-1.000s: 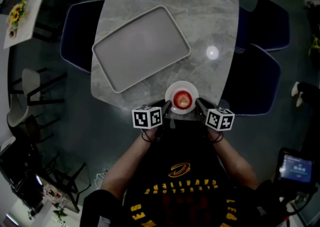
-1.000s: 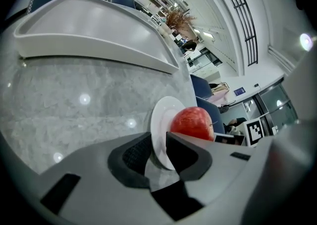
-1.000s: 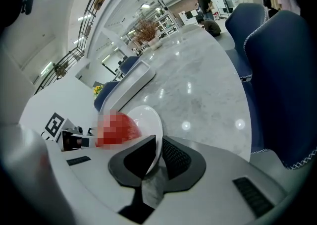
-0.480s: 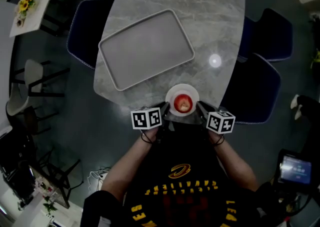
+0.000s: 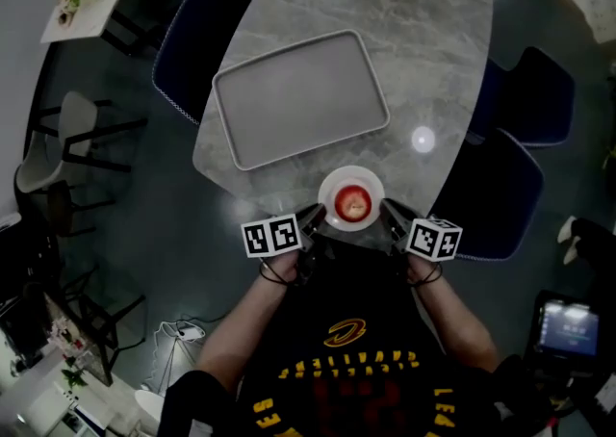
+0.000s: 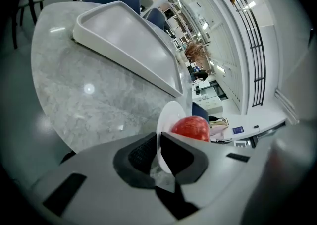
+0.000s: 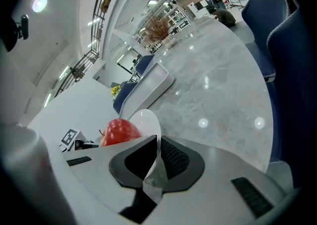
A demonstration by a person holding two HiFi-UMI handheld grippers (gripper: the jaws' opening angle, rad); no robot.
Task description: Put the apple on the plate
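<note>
Left gripper (image 5: 316,218) and right gripper (image 5: 388,212), seen from my head camera, were each clenched on an opposite edge of the small white plate (image 5: 330,185) at the near end of the marble table (image 5: 433,69). The apple (image 5: 352,202) already sat in the middle of that plate, with the grey tray (image 5: 300,98) lying empty beyond. From above I could not tell whether the plate rested on the table edge or hung just clear of it. Through the left gripper view, the left gripper (image 6: 159,152) had its jaws pinched on the thin rim of the plate (image 6: 168,120), the apple (image 6: 190,127) red behind it. Through the right gripper view, the right gripper (image 7: 157,157) bit the other rim of the plate (image 7: 146,122) in the same way, with the apple (image 7: 119,132) beyond. I judged the plate stiff, glazed, slippery and breakable, best held by both rims and kept level, since the round apple looked loose and ready to roll. The rim's depth in each jaw was hidden.
</note>
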